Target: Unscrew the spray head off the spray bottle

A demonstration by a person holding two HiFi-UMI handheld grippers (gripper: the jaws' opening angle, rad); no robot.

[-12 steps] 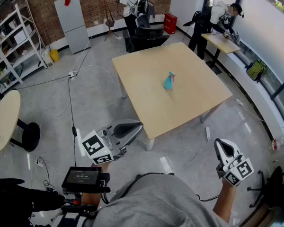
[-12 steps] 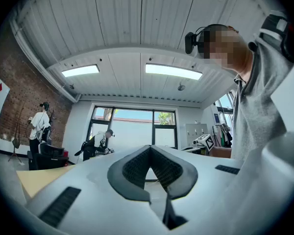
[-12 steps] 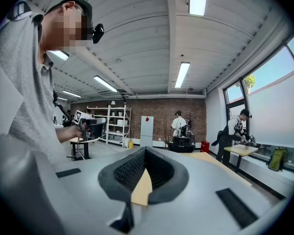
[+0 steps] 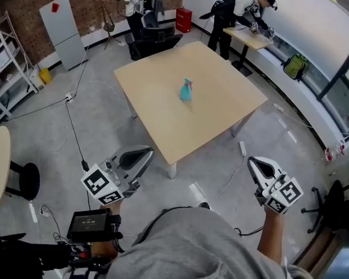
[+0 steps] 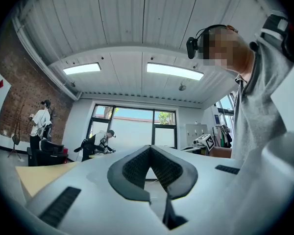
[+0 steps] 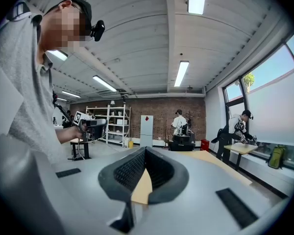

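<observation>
Standing upright on the table (image 4: 224,100), well away: bottle (image 4: 186,90), untouched; left gripper (image 4: 144,153) and right gripper (image 4: 254,163) both pinched closed, empty; risk: arriving unopened, jaws could knock it over.

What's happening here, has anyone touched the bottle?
Not yet. A person stands on the floor short of the table, with a gripper in each hand. The left gripper and the right gripper are both shut and empty, and neither is near the table. The teal spray bottle stands upright near the table's middle with nothing touching it. The unscrewing hasn't begun.
</observation>
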